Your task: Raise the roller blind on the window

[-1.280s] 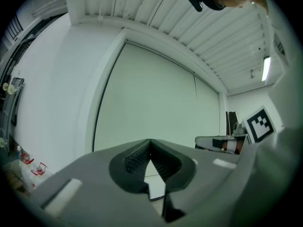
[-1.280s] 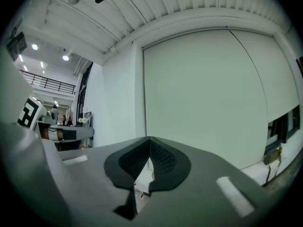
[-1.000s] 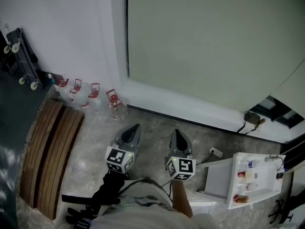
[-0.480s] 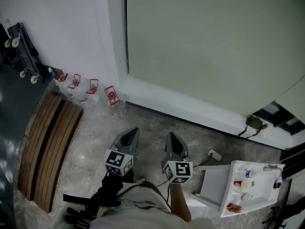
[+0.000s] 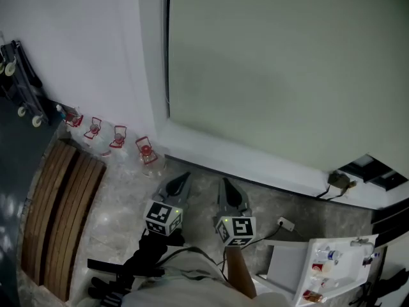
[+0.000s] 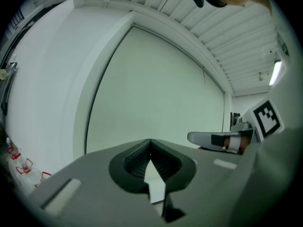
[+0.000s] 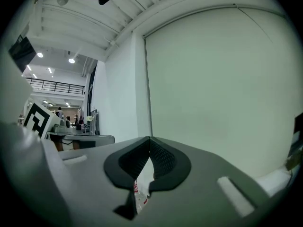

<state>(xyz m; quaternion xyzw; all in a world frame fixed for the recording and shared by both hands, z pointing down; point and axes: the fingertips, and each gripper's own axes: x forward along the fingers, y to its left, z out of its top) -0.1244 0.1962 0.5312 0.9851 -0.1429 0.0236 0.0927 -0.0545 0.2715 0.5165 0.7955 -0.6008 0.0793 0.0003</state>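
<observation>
Pale green fabric of the roller blind (image 5: 275, 69) hung fully lowered straight ahead of both tools, covering the window down to the white sill (image 5: 243, 165). The left hand-held gripper (image 5: 181, 175) and the right hand-held gripper (image 5: 223, 181) were held side by side, near each other but apart, both pointing roughly level at the blind's lower left part and well short of it. Each gripper view showed its own jaws closed tip to tip with nothing between them — only the blind and the white wall (image 5: 83, 43) showed beyond. Below the tips lay a grey stone floor (image 5: 128, 197). To the left of the left hand-held gripper, a row of clear bottles (image 5: 146, 152) with red clip tops stood against the wall, and farther left lay a set of wooden slats (image 5: 57, 216). To the right of the right hand-held gripper, nearer the person, stood a white cart (image 5: 332, 267) carrying small bottles.
</observation>
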